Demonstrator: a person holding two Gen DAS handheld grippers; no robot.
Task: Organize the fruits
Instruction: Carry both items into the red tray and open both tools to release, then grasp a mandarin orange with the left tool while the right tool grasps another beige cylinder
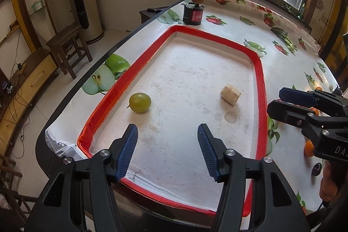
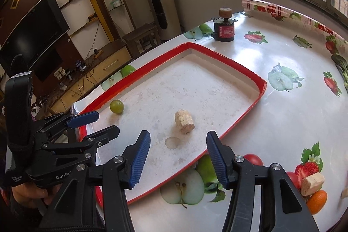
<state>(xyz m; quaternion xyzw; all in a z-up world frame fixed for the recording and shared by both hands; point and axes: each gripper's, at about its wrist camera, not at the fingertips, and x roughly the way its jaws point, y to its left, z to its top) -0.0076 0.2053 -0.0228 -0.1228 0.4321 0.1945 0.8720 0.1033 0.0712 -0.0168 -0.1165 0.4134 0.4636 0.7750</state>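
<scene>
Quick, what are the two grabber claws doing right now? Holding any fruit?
Left gripper: open, holding nothing, above the red-rimmed white tray.
Right gripper: open, holding nothing.

On the left gripper point(image 2: 95, 123), seen from the right wrist, we read "GenRo" in white on its black body, the rest cut off. On the right gripper point(image 1: 282, 101), seen from the left wrist, we read "DA". The red label on the black canister point(image 2: 224, 30) is too small to read.
</scene>
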